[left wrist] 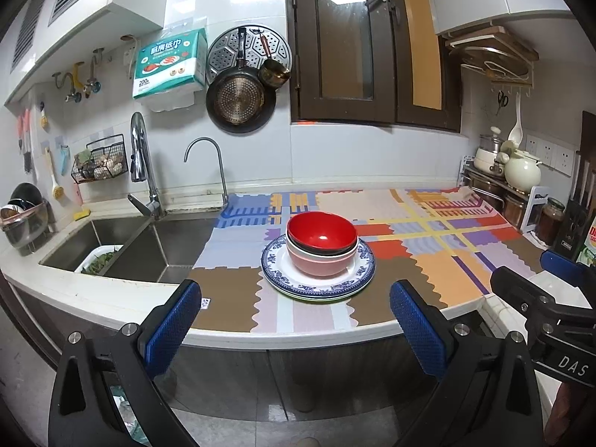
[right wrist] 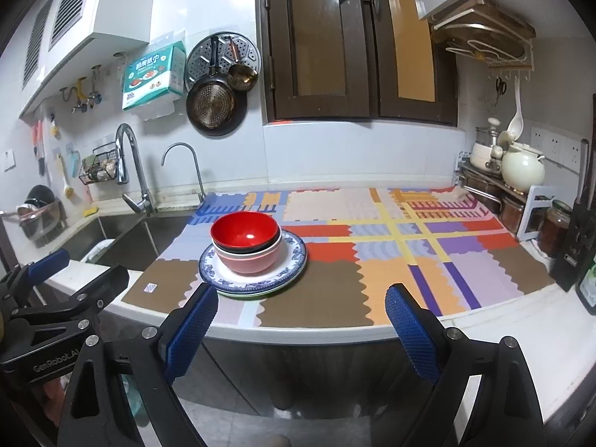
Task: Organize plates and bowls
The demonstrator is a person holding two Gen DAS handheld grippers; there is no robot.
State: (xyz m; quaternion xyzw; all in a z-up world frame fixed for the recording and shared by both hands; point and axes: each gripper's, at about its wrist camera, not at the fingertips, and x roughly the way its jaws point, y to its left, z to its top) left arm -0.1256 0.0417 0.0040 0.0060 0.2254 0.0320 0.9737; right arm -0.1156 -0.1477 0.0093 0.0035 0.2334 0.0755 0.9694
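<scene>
Left tool (left wrist: 294,320): blue-padded fingers spread wide, nothing between them; it hangs off the front edge of the desk (left wrist: 111,298), short of the dishes.
Right tool (right wrist: 301,316): fingers likewise spread wide and holding nothing; it hangs off the front edge of the desk, to the right of the left tool.
Dishes: one stack stands on the patterned mat (left wrist: 428,260), near the front edge and towards the left end of the mat, beside the sink (left wrist: 149,249).
Plates: a blue-rimmed white plate (left wrist: 275,264) lies on top of more plates, with a green rim showing at the bottom of the pile.
Bowls: a red bowl (left wrist: 320,232) sits nested in a black one, that in a white one, and all in a pink bowl (left wrist: 320,266) resting on the top plate.
Stack and left tool: the stack lies straight ahead of the gap between the fingers, apart from both pads.
Stack and right tool: the stack lies ahead and to the left, just beyond the left finger's tip, not touching.
Writing: "DAS" on the right tool's body in the left view; "GenRobot_A" on the left tool's body in the right view; a teal tissue pack (left wrist: 169,63) on the wall shows "200" and Chinese characters.
</scene>
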